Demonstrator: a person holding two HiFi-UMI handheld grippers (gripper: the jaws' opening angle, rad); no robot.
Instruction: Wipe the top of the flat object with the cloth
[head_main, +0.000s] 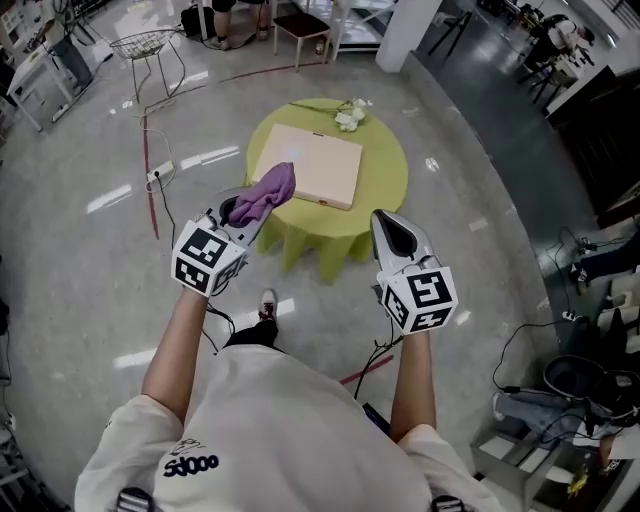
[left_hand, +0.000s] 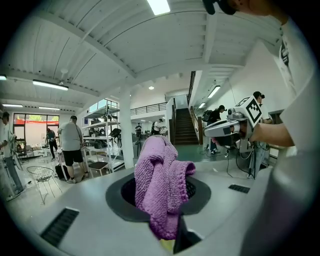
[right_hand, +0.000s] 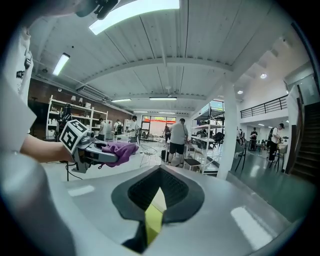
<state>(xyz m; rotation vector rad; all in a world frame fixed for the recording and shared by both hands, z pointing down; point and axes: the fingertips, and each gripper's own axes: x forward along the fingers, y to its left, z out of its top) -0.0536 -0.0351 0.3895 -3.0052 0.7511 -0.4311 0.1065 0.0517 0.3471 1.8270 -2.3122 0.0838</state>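
A flat beige board (head_main: 315, 165) lies on a round table with a green cover (head_main: 385, 185) ahead of me. My left gripper (head_main: 245, 212) is shut on a purple knitted cloth (head_main: 265, 193), held up near the table's near left edge, apart from the board. In the left gripper view the cloth (left_hand: 161, 185) bulges out between the jaws and droops over them. My right gripper (head_main: 392, 233) is shut with nothing in it, level with the left one at the table's near right edge. From the right gripper view, the left gripper (right_hand: 85, 148) and the cloth (right_hand: 119, 149) show at the left.
White flowers (head_main: 350, 114) lie at the table's far edge. A wire stool (head_main: 145, 48), a chair (head_main: 303, 25) and a red cable (head_main: 150, 165) are on the floor beyond. Boxes and cables (head_main: 580, 390) crowd the right. People stand by shelves (left_hand: 70, 145) in the hall.
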